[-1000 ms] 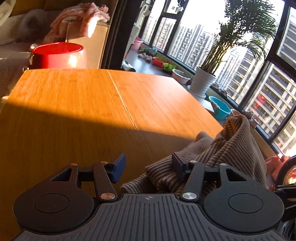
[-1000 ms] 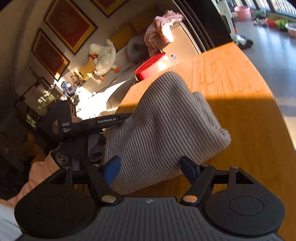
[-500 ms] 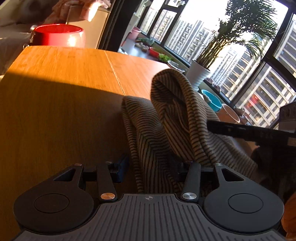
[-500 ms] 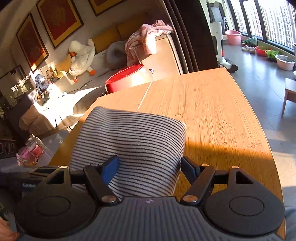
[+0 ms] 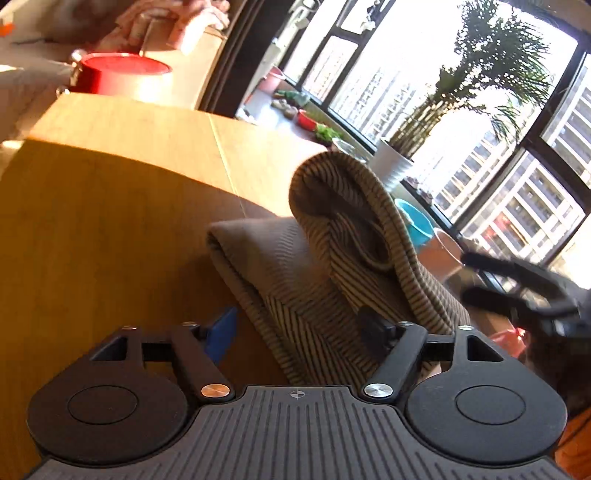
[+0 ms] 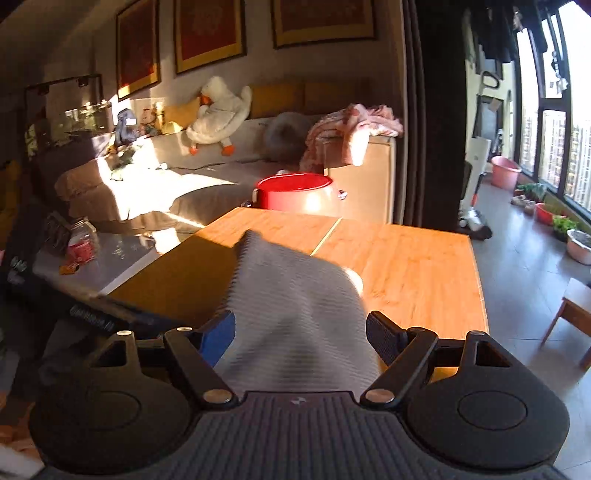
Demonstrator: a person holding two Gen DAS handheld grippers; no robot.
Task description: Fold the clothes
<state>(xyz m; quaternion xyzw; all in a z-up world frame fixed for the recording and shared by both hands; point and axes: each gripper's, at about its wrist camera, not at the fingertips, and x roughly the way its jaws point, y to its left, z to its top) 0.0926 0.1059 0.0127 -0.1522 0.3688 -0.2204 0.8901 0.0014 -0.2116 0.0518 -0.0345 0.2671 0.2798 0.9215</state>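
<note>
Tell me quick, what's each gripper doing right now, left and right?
Left gripper: open, just opened wider; striped garment lies between its fingers, unclamped.
Right gripper: open, widening; the garment lies between its fingers, not pinched.

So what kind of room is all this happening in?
Most likely a living room in a high-rise flat: a sofa with a plush goose, framed pictures on the wall, and tall windows facing apartment towers.

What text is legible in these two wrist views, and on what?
Blurred white lettering on the black bar of the left gripper, seen in the right wrist view: too smeared to read.
Red-and-gold framed wall pictures: no readable characters.
Left wrist view: none; only a small crosshair mark on the ribbed black gripper body.
</note>
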